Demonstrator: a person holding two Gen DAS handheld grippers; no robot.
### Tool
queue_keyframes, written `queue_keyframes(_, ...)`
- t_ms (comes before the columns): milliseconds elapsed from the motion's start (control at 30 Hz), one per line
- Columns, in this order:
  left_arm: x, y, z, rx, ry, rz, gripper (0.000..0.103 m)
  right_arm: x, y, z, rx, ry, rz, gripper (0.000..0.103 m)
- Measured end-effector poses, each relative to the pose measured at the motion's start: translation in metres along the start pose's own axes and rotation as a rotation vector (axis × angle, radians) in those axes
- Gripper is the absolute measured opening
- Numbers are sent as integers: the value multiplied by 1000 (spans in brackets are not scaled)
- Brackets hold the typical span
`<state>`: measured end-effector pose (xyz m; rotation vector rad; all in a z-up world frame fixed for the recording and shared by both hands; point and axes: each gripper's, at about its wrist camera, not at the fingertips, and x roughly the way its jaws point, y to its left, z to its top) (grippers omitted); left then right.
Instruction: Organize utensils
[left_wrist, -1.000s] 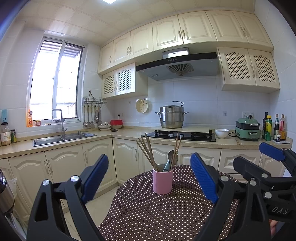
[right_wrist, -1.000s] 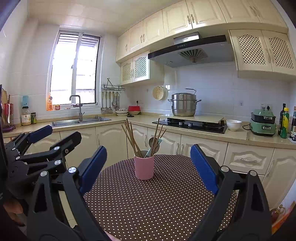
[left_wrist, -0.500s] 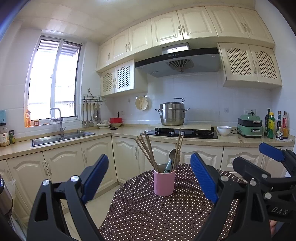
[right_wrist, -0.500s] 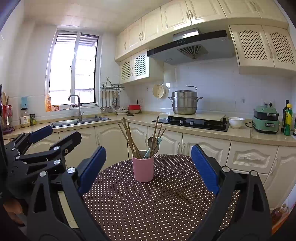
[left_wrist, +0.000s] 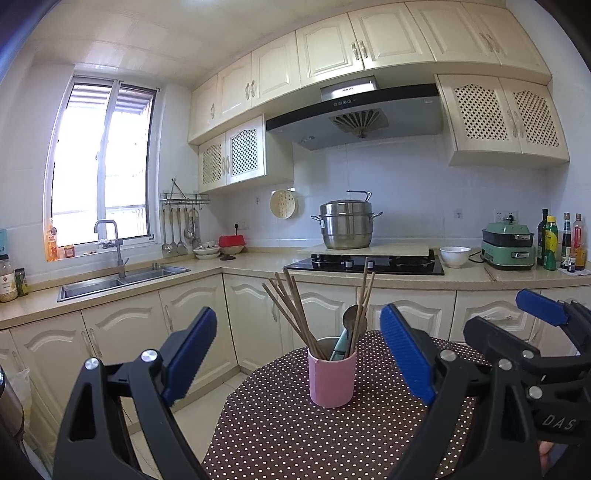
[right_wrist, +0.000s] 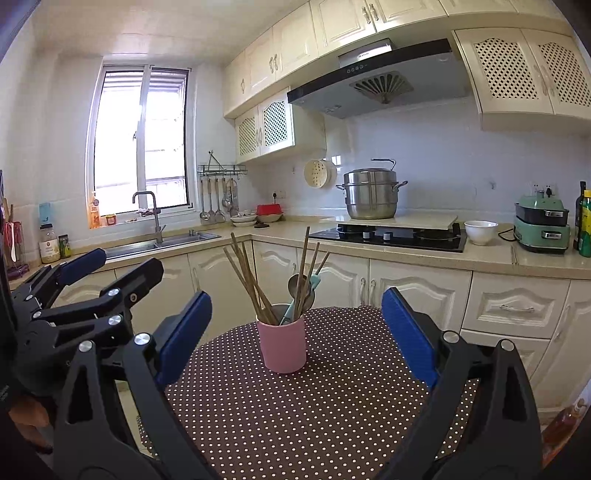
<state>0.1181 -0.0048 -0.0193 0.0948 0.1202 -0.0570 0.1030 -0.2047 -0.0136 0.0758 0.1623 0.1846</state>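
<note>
While both grippers hang back w/ jaws spread wide & empty, the pink cup (right_wrist: 282, 347) sits dead ahead on the dotted table (right_wrist: 314, 417), upright. From the right gripper (right_wrist: 295, 343) it's centred btwn the fingers; from the left gripper (left_wrist: 297, 356) it's a bit right of centre. Chopsticks (right_wrist: 247, 280) fan up & left, long axis near vertical; spoon (right_wrist: 300, 290) stands among them. Right looks nearer, but only slightly. Likely move: straight fwd, grab from above.
</note>
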Motion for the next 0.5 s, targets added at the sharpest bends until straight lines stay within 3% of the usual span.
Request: queue_keyframes(500,62,-9,-25,5,126,15,88,60,-27,-21,47,115,10,92)
